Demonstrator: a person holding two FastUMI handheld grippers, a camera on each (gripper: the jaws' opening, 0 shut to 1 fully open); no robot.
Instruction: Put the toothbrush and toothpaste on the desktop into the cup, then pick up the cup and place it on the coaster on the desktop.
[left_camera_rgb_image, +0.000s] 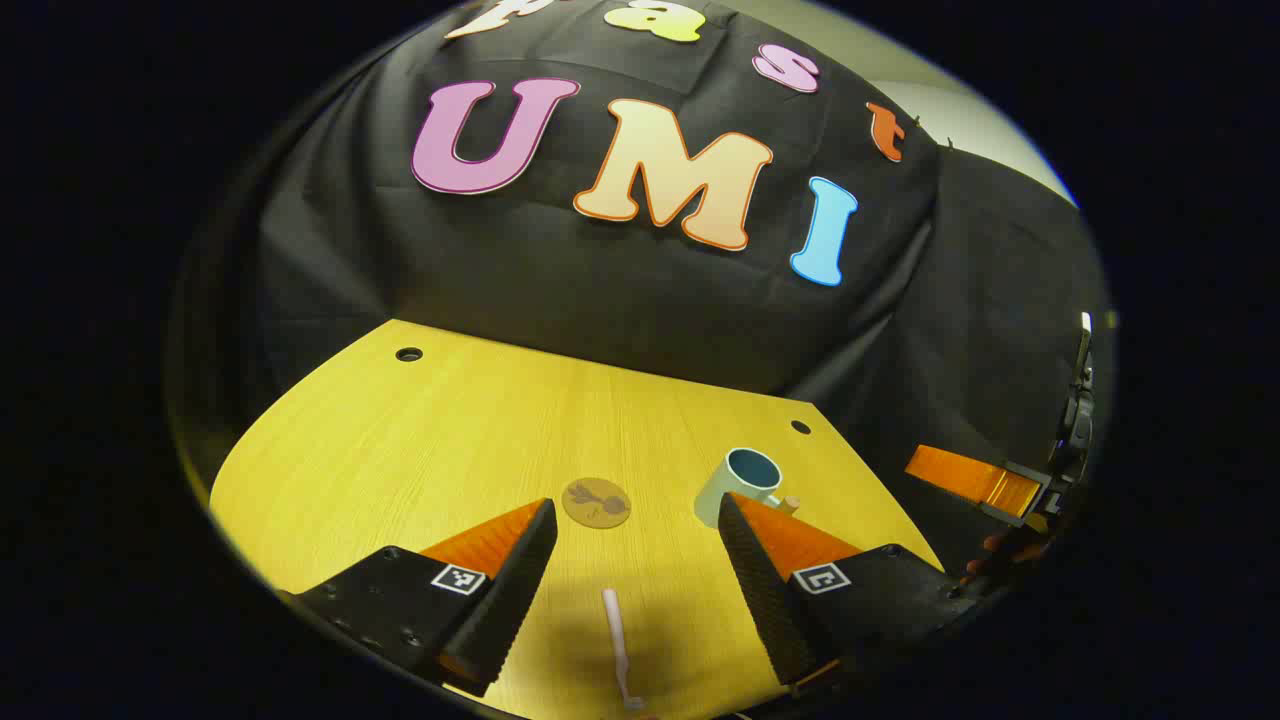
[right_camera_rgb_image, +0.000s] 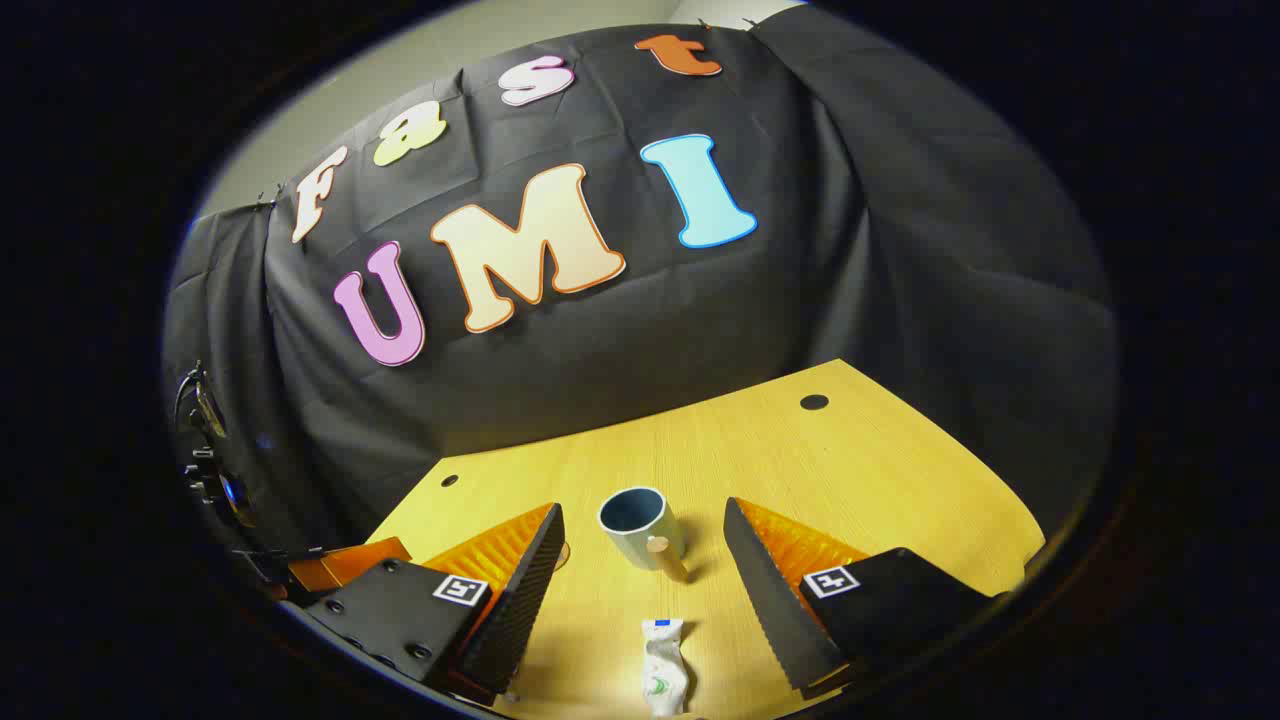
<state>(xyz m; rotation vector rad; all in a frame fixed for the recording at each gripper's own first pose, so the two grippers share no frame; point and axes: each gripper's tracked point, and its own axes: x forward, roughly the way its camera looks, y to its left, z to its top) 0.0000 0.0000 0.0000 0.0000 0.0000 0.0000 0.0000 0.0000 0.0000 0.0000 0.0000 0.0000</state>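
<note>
Both claws gape wide and hold nothing: the left gripper (left_camera_rgb_image: 635, 530) hangs over the toothbrush (left_camera_rgb_image: 618, 645), lying flat between its fingers, and the right gripper (right_camera_rgb_image: 645, 540) over the toothpaste (right_camera_rgb_image: 664, 680). Farther off stand the cup (right_camera_rgb_image: 640, 525) and the coaster (left_camera_rgb_image: 596, 502), on the desktop (left_camera_rgb_image: 420, 440). Pinching the thin, flat toothbrush risks skidding it away; I judge the tube could squash.

Both views look down from just above the desk (left_camera_rgb_image: 400, 440) toward the cloth wall, left gripper view angled rightward, right gripper view leftward, sharing the cup (left_camera_rgb_image: 738, 486) (right_camera_rgb_image: 640, 527).
</note>
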